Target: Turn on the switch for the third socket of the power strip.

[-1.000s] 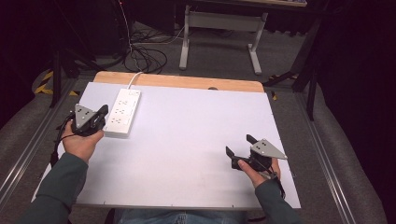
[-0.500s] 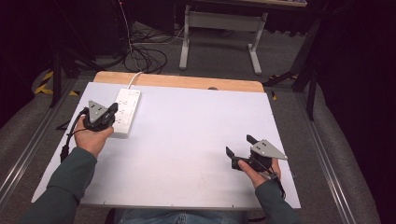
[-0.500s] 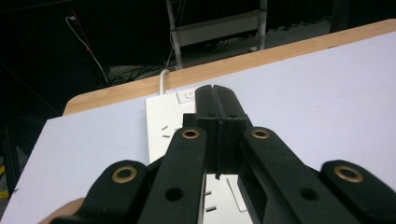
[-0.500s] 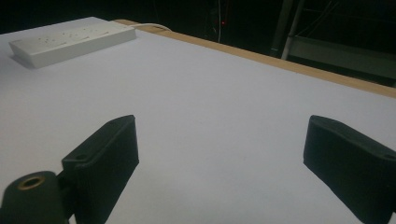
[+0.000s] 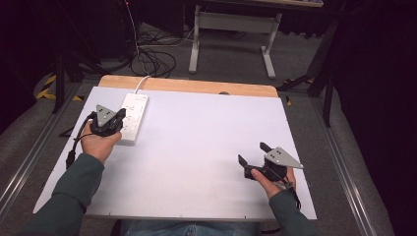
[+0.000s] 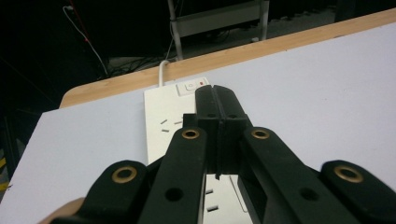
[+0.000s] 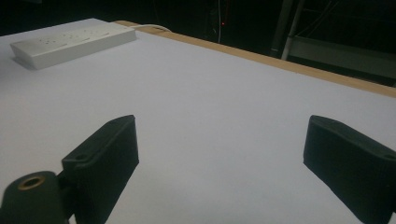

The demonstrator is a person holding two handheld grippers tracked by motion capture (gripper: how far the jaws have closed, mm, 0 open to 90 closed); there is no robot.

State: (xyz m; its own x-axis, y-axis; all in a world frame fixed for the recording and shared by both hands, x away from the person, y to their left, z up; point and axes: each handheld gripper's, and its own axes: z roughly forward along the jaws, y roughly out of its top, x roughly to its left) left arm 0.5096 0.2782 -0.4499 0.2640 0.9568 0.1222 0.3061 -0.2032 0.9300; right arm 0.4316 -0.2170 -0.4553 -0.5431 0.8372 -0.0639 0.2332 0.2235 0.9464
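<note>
Left claw (image 5: 119, 117) moved over power strip (image 5: 134, 118), jaws closed

Power strip (image 5: 132, 117) blocks far-left corner; white tabletop (image 5: 206, 147) elsewhere open for passage.

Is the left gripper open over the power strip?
No: in the left gripper view, the left gripper has its two black jaws pressed flat together with nothing between them, above the white power strip.
</note>
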